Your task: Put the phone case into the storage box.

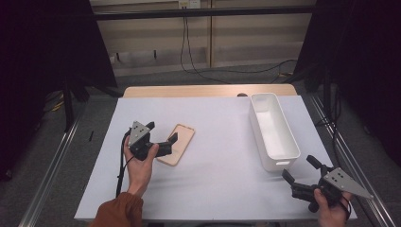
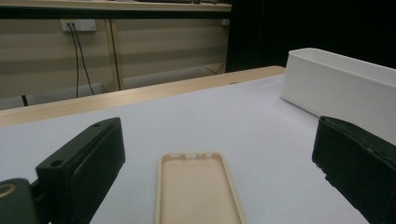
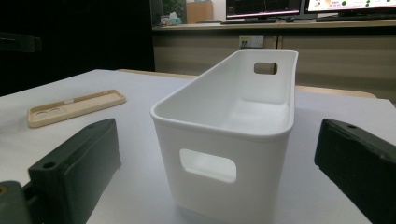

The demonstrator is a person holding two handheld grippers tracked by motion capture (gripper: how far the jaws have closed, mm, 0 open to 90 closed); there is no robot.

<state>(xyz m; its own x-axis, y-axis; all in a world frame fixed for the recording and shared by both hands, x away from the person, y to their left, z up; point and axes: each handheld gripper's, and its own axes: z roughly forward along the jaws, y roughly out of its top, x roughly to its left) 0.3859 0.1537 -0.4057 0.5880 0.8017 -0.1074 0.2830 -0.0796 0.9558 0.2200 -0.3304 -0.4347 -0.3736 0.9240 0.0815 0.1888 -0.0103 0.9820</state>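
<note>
The near end of the phone case point(image 2: 198, 189) is cut off by the frame bottom in the left gripper view. In the high view its lower left corner is hidden under the left claw point(image 1: 163, 137). The left claw is spread wide, released, jaws either side of the case, nothing gripped. The case lies flat on the white sheet of the counter point(image 1: 217, 156), hollow side up, left of centre. The white bin point(image 3: 229, 135) is seen empty, at the right side, well apart from the case. The right claw point(image 1: 299, 169) is released too, pointed at the bin's near end, not touching.
</note>
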